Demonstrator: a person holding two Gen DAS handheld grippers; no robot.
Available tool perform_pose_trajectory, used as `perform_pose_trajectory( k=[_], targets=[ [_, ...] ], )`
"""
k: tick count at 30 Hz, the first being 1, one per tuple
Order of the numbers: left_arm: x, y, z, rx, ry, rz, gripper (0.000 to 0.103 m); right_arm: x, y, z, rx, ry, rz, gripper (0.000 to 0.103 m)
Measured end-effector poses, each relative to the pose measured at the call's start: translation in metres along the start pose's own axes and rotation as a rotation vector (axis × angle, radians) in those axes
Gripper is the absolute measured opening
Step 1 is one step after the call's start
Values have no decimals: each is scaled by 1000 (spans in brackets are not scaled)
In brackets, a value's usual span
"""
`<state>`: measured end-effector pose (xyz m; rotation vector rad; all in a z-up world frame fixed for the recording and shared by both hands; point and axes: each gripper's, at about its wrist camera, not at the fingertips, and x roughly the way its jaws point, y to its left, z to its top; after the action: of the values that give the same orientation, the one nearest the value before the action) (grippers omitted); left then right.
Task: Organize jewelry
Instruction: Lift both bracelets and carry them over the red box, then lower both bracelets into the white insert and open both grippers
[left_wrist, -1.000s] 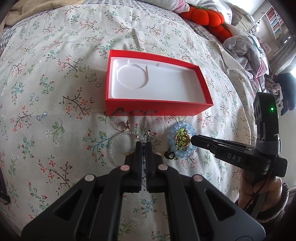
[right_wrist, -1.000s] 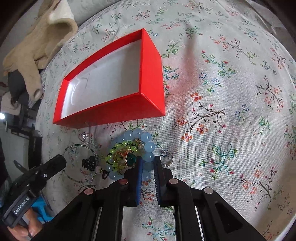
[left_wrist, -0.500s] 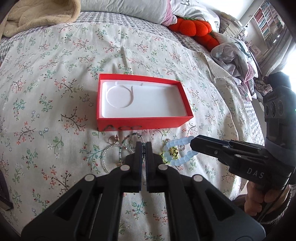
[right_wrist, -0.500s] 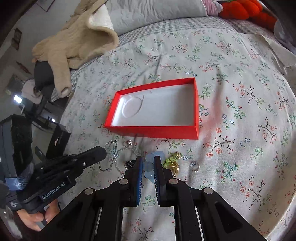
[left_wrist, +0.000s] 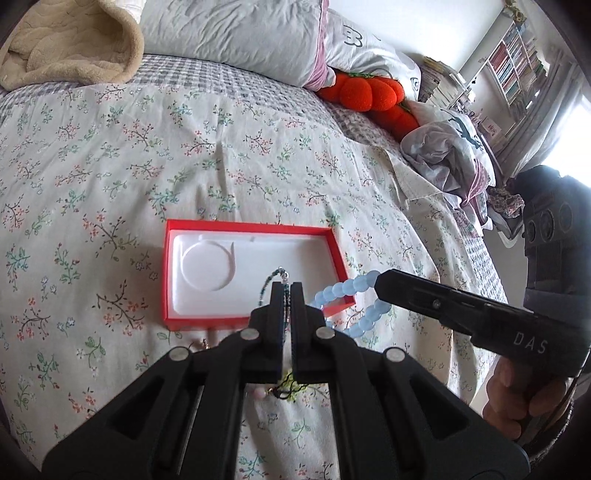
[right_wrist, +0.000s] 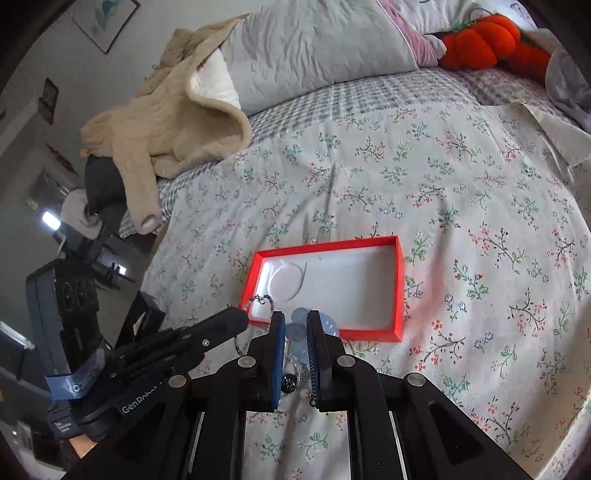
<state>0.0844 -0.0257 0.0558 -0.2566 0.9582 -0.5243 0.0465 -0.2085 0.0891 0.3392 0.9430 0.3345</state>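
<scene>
A red box (left_wrist: 255, 232) with a white moulded liner lies open on the floral bedspread; it also shows in the right wrist view (right_wrist: 399, 284). My left gripper (left_wrist: 287, 288) is shut on a thin dark beaded chain (left_wrist: 269, 280), raised in front of the box. My right gripper (right_wrist: 295, 321) is shut on a pale blue bead bracelet (right_wrist: 297, 334), which hangs as a loop in the left wrist view (left_wrist: 345, 290), raised near the box's near right corner. Small jewelry pieces (left_wrist: 286, 387) lie on the bed below the grippers.
Grey pillows (left_wrist: 236, 33), a beige fleece jacket (right_wrist: 162, 122) and orange plush pumpkins (left_wrist: 365, 92) lie at the head of the bed. Crumpled clothes (left_wrist: 450, 155) lie at the right edge. The bedspread (right_wrist: 480, 206) spreads around the box.
Both grippers have risen from the bed, lifting the beaded chain and the blue bracelet. The box now looks smaller and farther below.
</scene>
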Motion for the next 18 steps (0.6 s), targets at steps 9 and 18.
perform_pose_trajectory(
  k=[9, 18],
  targets=[
    [35, 25, 13, -94, 6, -1, 4, 10, -1, 19, 24, -43, -11, 12],
    [37, 52, 9, -90, 24, 177, 4, 43, 4, 19, 19, 8, 5, 12]
  ],
)
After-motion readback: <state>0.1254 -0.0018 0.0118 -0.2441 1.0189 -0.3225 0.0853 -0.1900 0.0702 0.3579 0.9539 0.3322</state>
